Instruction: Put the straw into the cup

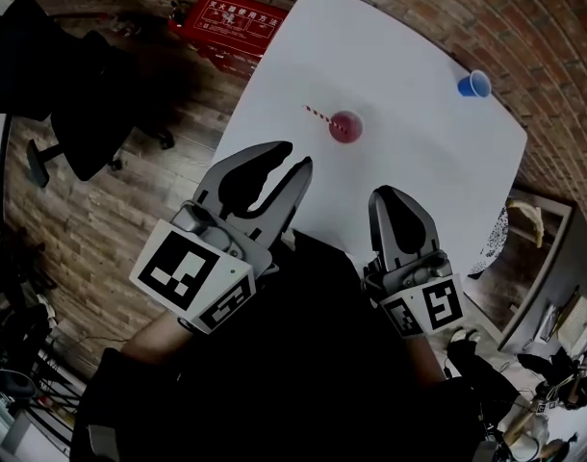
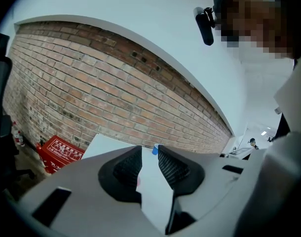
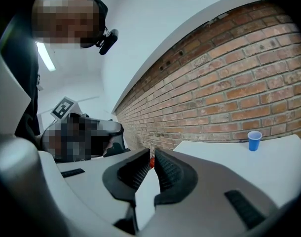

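Note:
A red cup (image 1: 346, 126) stands mid-table in the head view. A red-and-white striped straw (image 1: 319, 114) slants out to its left, one end at the rim; I cannot tell if that end is inside. Both grippers hover near the table's front edge, short of the cup. My left gripper (image 1: 289, 159) is open, with a clear empty gap between its jaws. My right gripper (image 1: 397, 192) is shut on nothing. In the left gripper view, the left gripper (image 2: 149, 152) frames a sliver of table. In the right gripper view, the right gripper (image 3: 150, 154) shows a speck of the red cup (image 3: 151, 162) past its tips.
A blue cup (image 1: 474, 85) stands near the far right corner of the white table (image 1: 409, 75), also seen as the blue cup (image 3: 254, 140). A red printed box (image 1: 231, 17) and a black chair (image 1: 77, 94) sit left of the table. A brick wall (image 2: 91, 83) runs behind.

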`<state>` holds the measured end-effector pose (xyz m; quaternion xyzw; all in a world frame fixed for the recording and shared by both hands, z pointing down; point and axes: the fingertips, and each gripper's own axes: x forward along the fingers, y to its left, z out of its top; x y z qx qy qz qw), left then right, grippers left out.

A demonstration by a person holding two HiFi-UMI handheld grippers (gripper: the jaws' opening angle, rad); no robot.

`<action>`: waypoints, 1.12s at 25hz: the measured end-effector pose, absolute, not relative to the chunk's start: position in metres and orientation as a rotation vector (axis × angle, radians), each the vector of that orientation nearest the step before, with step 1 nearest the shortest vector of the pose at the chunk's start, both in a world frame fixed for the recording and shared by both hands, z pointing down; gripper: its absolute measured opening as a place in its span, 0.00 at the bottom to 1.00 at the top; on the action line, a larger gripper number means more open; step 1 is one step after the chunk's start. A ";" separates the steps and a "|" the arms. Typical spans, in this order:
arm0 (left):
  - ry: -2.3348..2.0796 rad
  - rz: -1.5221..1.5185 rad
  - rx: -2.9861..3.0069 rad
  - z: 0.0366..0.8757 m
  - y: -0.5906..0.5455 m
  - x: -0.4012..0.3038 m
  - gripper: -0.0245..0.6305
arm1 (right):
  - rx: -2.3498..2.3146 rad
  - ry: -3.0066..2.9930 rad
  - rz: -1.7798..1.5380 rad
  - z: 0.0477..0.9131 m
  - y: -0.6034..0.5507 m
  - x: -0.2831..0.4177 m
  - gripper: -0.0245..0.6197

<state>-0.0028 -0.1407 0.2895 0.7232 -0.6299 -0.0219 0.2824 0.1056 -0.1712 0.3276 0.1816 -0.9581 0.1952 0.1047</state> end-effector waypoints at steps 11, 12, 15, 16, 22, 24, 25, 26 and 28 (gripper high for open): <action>-1.741 -0.161 1.928 0.276 -0.146 -0.004 0.20 | 0.480 -2.917 0.551 0.309 -0.165 0.092 0.12; -1.742 -0.163 1.929 0.275 -0.147 -0.003 0.20 | 0.475 -2.925 0.552 0.308 -0.166 0.092 0.12; -1.736 -0.170 1.932 0.275 -0.150 -0.001 0.20 | 0.471 -2.942 0.558 0.306 -0.167 0.094 0.12; -1.734 -0.171 1.933 0.275 -0.150 0.000 0.20 | 0.472 -2.945 0.560 0.305 -0.167 0.094 0.12; -1.727 -0.169 1.940 0.277 -0.153 0.003 0.20 | 0.473 -2.947 0.564 0.307 -0.168 0.096 0.12; -1.724 -0.167 1.941 0.277 -0.154 0.004 0.20 | 0.470 -2.945 0.564 0.308 -0.168 0.096 0.12; -1.722 -0.167 1.940 0.277 -0.154 0.005 0.20 | 0.467 -2.944 0.564 0.308 -0.168 0.097 0.12; -1.721 -0.166 1.939 0.277 -0.155 0.006 0.20 | 0.465 -2.943 0.564 0.308 -0.168 0.097 0.12; -1.719 -0.164 1.937 0.277 -0.155 0.006 0.20 | 0.460 -2.943 0.562 0.307 -0.168 0.096 0.12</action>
